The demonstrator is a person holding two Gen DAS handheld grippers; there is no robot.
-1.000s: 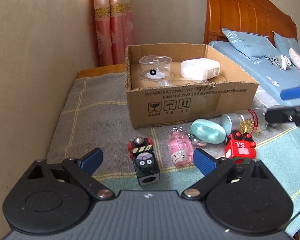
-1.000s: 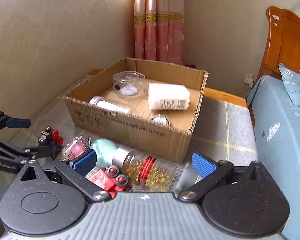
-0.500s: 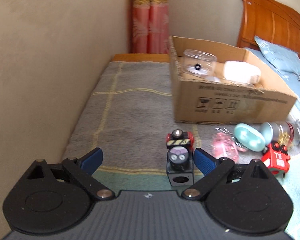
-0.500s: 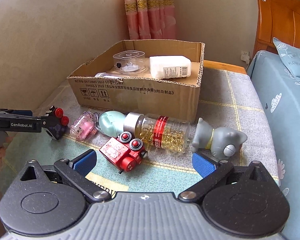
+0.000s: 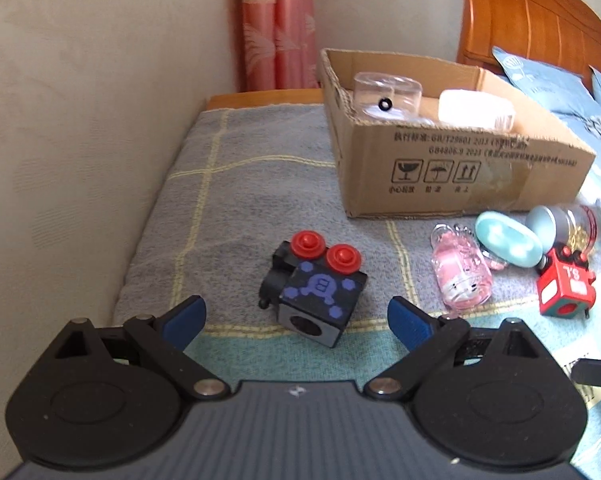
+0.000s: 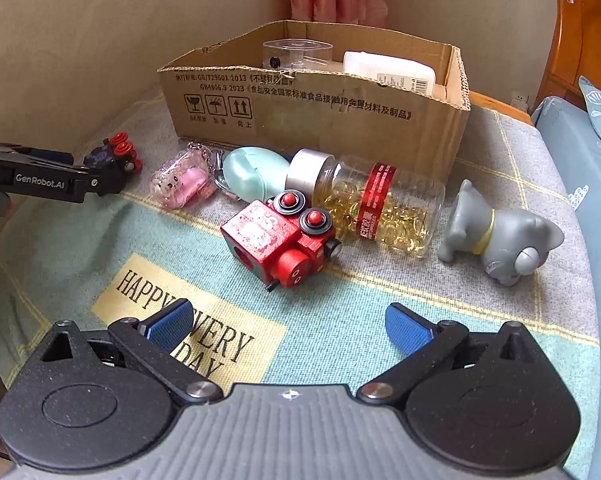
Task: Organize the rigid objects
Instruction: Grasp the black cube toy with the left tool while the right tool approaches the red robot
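Observation:
A black toy train block (image 5: 314, 286) with red buttons lies on its side on the blanket (image 5: 236, 200), just ahead of my open, empty left gripper (image 5: 296, 316). It also shows in the right wrist view (image 6: 112, 160), beside the left gripper's fingers (image 6: 40, 180). A red toy train block (image 6: 282, 238) lies just ahead of my open, empty right gripper (image 6: 288, 324); it shows in the left wrist view (image 5: 566, 288) too. The cardboard box (image 6: 320, 108) stands behind, holding a clear tub (image 6: 296, 54) and a white bottle (image 6: 388, 72).
Before the box lie a pink keychain charm (image 6: 180, 182), a mint oval case (image 6: 256, 170), a jar of gold capsules (image 6: 364, 204) on its side and a grey toy dog (image 6: 500, 240). A wall runs along the left. A bed (image 6: 576, 148) lies at the right.
The black train block has tipped from upright onto its side. My left gripper has swung further left. My right gripper has dropped lower and closer to the red train block.

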